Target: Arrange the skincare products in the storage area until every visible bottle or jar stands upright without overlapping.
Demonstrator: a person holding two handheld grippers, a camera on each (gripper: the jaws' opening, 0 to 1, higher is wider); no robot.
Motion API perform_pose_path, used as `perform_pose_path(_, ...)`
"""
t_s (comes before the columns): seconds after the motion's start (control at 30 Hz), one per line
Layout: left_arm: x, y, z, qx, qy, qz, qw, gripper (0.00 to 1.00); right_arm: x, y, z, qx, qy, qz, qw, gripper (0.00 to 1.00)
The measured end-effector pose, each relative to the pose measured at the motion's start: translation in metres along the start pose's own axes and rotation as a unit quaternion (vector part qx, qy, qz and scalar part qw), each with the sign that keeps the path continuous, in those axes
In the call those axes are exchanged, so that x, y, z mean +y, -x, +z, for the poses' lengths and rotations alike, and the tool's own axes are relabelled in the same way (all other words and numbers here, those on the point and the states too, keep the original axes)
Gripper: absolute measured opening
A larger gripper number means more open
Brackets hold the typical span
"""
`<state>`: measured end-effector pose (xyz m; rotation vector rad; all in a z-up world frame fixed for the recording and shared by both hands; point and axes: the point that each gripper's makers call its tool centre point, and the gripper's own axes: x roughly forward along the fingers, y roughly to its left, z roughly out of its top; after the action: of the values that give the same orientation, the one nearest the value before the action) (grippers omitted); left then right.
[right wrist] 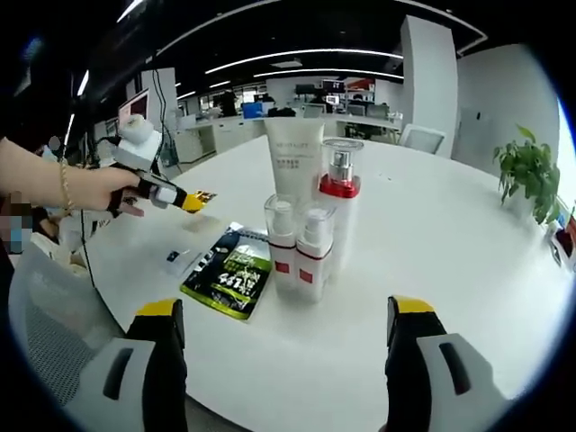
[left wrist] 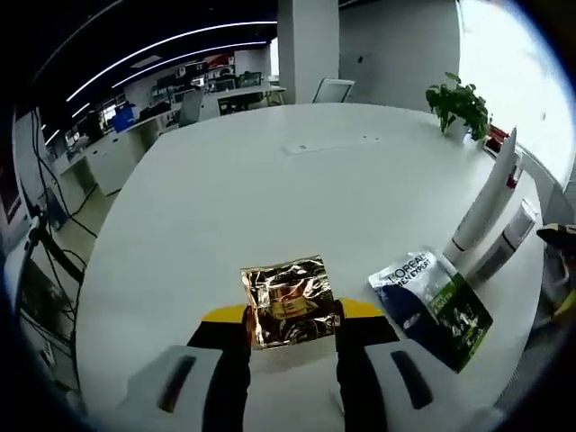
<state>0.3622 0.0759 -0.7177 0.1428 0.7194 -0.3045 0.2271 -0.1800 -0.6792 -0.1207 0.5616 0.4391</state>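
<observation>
A crinkled gold foil sachet [left wrist: 290,292] sits between the yellow-tipped jaws of my left gripper [left wrist: 292,317], which is shut on it just above the white table [left wrist: 270,180]. To its right lies a flat L'Oreal sachet [left wrist: 432,301], with a white tube [left wrist: 486,202] and a bottle [left wrist: 508,238] beyond. In the right gripper view, the white tube [right wrist: 295,157], a tall red-banded bottle [right wrist: 340,193] and two small bottles [right wrist: 281,243] [right wrist: 315,247] stand upright together. The L'Oreal sachet [right wrist: 229,274] lies left of them. My right gripper [right wrist: 286,346] is open, in front of the bottles.
A hand holds the left gripper [right wrist: 153,189] at the far left with the gold sachet [right wrist: 200,198]. A small white item [right wrist: 175,261] lies near the table edge. A potted plant [right wrist: 526,171] [left wrist: 459,103] stands at the far side. A mesh chair [right wrist: 45,333] is by the near edge.
</observation>
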Motion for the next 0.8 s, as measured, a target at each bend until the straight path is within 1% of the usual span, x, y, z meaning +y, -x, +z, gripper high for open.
perform_pose_path(0.03, -0.004, 0.005, 0.000, -0.002, -0.003, -0.002, 1.0000, 0.31, 0.000, 0.000, 0.000, -0.002, 0.001, 0.002, 1.0000, 0.92)
perform_pose_path(0.07, 0.000, 0.003, -0.003, -0.004, -0.006, -0.004, 1.0000, 0.31, 0.001, 0.000, 0.001, -0.003, 0.001, 0.003, 1.0000, 0.92)
perform_pose_path(0.1, -0.001, 0.006, -0.003, -0.007, -0.009, -0.007, 0.9999, 0.31, 0.002, 0.000, 0.002, -0.006, 0.001, 0.004, 1.0000, 0.92)
perform_pose_path(0.13, -0.006, 0.013, -0.003, -0.011, -0.012, -0.011, 0.9998, 0.31, 0.002, 0.000, 0.003, -0.007, 0.001, 0.005, 1.0000, 0.91)
perform_pose_path(0.27, -0.021, 0.026, -0.002, -0.017, -0.018, -0.022, 0.9995, 0.31, 0.002, -0.001, 0.004, -0.012, -0.002, 0.011, 0.9999, 0.90)
perform_pose_path(0.37, -0.028, 0.037, -0.002, -0.022, -0.024, -0.026, 0.9991, 0.31, 0.006, 0.001, 0.008, -0.019, -0.002, 0.017, 0.9997, 0.89)
perform_pose_path(0.4, -0.034, 0.041, -0.002, -0.024, -0.028, -0.030, 0.9989, 0.31, 0.007, 0.002, 0.009, -0.021, 0.000, 0.018, 0.9996, 0.88)
perform_pose_path(0.5, -0.041, 0.049, -0.003, -0.030, -0.036, -0.039, 0.9981, 0.31, 0.012, 0.007, 0.016, -0.034, 0.010, 0.024, 0.9991, 0.80)
perform_pose_path(0.57, -0.047, 0.056, -0.005, -0.032, -0.033, -0.049, 0.9978, 0.31, 0.014, 0.008, 0.017, -0.036, 0.010, 0.027, 0.9989, 0.74)
perform_pose_path(0.63, -0.059, 0.068, -0.003, -0.036, -0.039, -0.054, 0.9971, 0.31, 0.019, 0.011, 0.020, -0.041, 0.010, 0.032, 0.9986, 0.71)
perform_pose_path(0.73, -0.064, 0.076, -0.005, -0.042, -0.050, -0.059, 0.9961, 0.31, 0.025, 0.013, 0.023, -0.045, 0.007, 0.042, 0.9981, 0.68)
perform_pose_path(0.8, -0.073, 0.086, -0.005, -0.047, -0.061, -0.064, 0.9950, 0.31, 0.030, 0.014, 0.024, -0.047, 0.007, 0.049, 0.9977, 0.66)
